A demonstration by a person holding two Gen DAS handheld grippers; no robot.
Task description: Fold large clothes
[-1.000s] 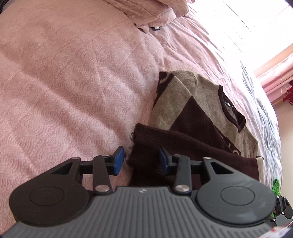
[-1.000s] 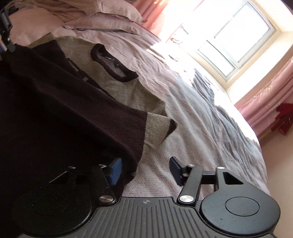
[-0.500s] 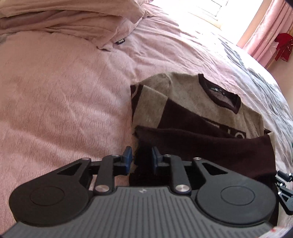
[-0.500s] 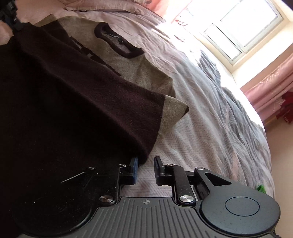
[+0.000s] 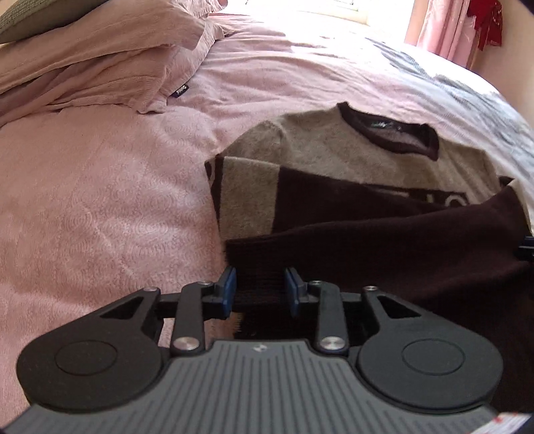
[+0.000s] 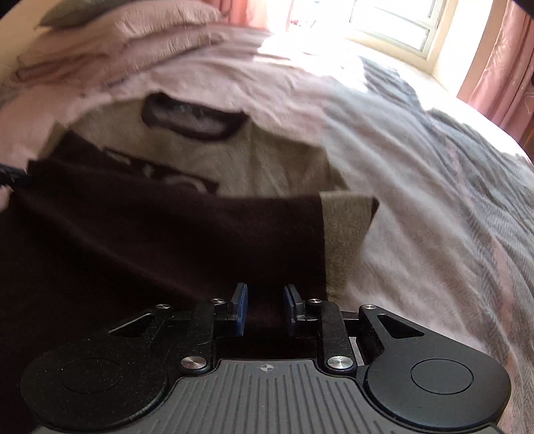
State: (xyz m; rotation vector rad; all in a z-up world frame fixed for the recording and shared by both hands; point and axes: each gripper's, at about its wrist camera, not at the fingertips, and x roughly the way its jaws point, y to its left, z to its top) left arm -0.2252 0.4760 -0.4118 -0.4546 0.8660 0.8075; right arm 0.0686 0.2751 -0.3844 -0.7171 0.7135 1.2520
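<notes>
A beige and dark brown sweater (image 5: pixel 333 160) lies flat on the bed, its dark collar (image 5: pixel 390 137) toward the window. Its dark brown bottom part is lifted and doubled over toward the chest. My left gripper (image 5: pixel 260 287) is shut on the left corner of that dark hem, with ribbed fabric pinched between the blue pads (image 5: pixel 229 285). In the right wrist view the same sweater (image 6: pixel 267 160) shows, and my right gripper (image 6: pixel 265 302) is shut on the hem's right corner beside a beige sleeve cuff (image 6: pixel 347 227). Each gripper peeks into the other's view at the frame edge.
The pink bedspread (image 5: pixel 100 200) stretches to the left, with stacked pink pillows (image 5: pixel 100 60) at the head. A grey patterned blanket (image 6: pixel 467 200) covers the right side. A bright window (image 6: pixel 390 20) and pink curtains (image 6: pixel 500 56) stand beyond the bed.
Both grippers went from open around the hem corners to shut on them. The dark hem has risen off the bed and both views have swung up toward the pillows and window.
</notes>
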